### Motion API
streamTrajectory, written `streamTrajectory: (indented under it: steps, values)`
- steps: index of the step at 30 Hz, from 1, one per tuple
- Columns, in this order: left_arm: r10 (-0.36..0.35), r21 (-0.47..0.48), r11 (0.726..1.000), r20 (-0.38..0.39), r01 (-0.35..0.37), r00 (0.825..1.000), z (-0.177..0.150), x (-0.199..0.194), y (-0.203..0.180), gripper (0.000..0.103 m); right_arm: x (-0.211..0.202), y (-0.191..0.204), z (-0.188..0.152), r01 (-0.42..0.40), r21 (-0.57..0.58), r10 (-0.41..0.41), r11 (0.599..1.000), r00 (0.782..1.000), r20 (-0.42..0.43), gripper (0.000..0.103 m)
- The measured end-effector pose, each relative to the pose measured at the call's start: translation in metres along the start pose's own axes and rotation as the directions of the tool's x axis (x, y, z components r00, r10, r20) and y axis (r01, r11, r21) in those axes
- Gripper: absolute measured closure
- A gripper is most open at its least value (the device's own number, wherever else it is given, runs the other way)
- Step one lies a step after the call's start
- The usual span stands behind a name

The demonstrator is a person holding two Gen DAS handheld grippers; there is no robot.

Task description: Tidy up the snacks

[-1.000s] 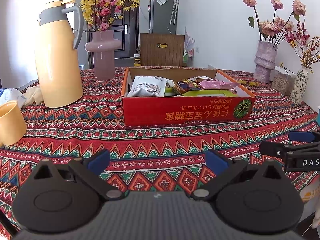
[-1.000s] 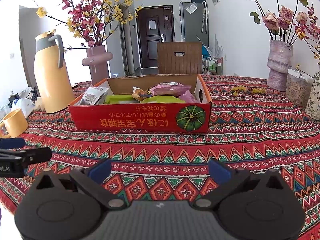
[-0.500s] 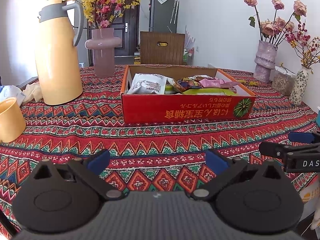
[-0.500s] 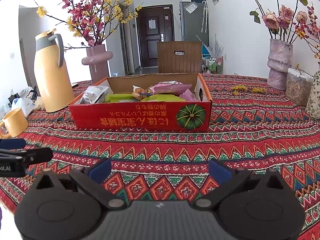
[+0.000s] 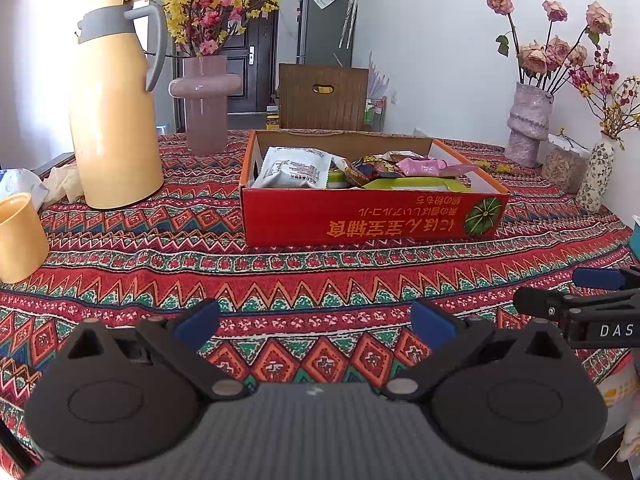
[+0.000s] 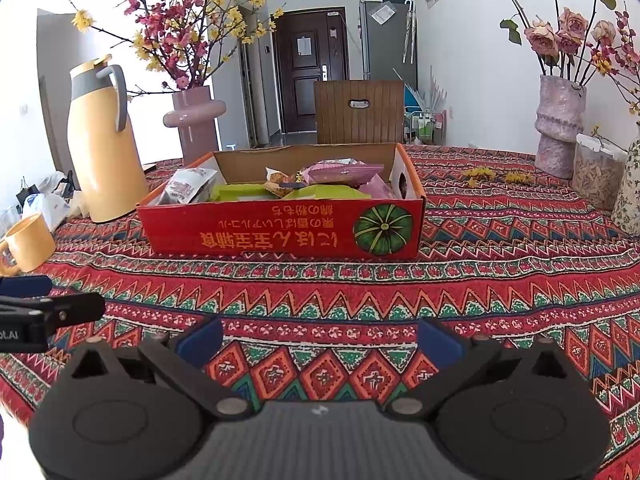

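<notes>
A red cardboard box (image 5: 372,218) (image 6: 280,232) with a green pumpkin picture stands mid-table on the patterned cloth. Inside lie several snack packs: a white bag (image 5: 294,168) (image 6: 186,188) at its left end, a pink pack (image 5: 428,166) (image 6: 340,172), green packs (image 5: 408,184) (image 6: 320,192). My left gripper (image 5: 316,322) hovers open over the cloth in front of the box, nothing between its blue fingertips. My right gripper (image 6: 320,338) is likewise open and empty, level with it; each shows at the edge of the other's view.
A tall yellow thermos jug (image 5: 114,108) (image 6: 104,140) and a yellow mug (image 5: 20,236) (image 6: 28,242) stand left of the box. Pink vases with flowers (image 5: 206,102) (image 6: 560,128) and a food jar (image 6: 596,172) line the back and right. A wooden chair (image 6: 358,110) is behind.
The left wrist view has drifted slightly, so the jug and box sit a little higher and closer. The right view is almost unchanged. Both grippers stay open.
</notes>
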State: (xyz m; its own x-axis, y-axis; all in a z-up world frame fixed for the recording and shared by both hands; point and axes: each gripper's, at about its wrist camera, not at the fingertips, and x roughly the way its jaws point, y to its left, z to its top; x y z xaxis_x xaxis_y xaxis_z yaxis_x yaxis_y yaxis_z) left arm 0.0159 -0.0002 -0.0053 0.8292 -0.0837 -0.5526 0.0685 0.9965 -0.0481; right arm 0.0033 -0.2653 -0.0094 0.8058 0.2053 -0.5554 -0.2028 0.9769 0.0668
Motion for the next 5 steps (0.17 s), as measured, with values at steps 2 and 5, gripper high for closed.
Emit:
streamTrajectory:
  steps: [2,5]
  values:
    - [0.0,-0.002,1.0,-0.001,0.0,1.0,-0.0002,-0.0001,-0.0002,0.0,-0.0002,0.0001,-0.0003,0.0,0.0,0.0,1.0,1.0,0.0,0.0]
    - [0.0,-0.006,1.0,-0.004,0.0,1.0,-0.0007,0.0001,-0.0003,0.0,0.0,0.0,0.0001,0.0,0.0,0.0,1.0,1.0,0.0,0.0]
